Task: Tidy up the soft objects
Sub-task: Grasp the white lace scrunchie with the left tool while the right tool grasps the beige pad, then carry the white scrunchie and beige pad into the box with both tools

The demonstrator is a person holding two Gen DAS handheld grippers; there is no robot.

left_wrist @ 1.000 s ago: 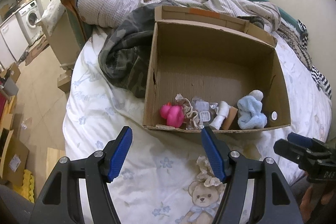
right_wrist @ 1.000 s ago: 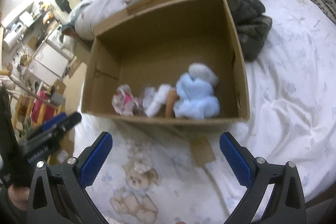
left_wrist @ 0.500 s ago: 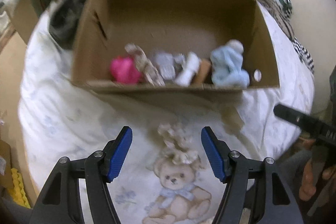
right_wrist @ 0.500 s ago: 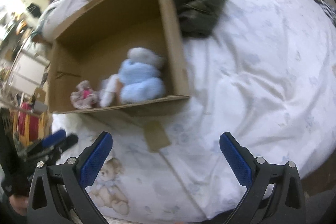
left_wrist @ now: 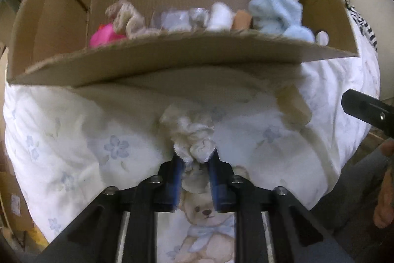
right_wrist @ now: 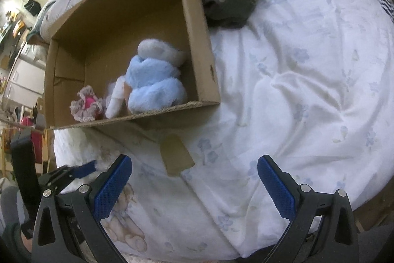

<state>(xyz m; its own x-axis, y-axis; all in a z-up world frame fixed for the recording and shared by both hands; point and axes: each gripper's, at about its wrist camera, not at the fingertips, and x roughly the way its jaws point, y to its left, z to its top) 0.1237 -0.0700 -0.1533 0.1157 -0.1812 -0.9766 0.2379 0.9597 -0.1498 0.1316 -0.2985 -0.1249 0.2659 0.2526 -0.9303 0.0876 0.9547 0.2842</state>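
Crumpled cream scrunchie [left_wrist: 193,139] on bedsheet, claw-pinched.

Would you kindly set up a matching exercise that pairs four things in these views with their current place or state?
Things:
1. left tool
2. right tool
3. blue plush toy
4. cream scrunchie

Places or states:
A. inside the cardboard box
B. open, holding nothing
C. pinched between blue pads, on the bedsheet
D. shut on a soft item

Pairs: 1-D, 2-B, 3-A, 4-C
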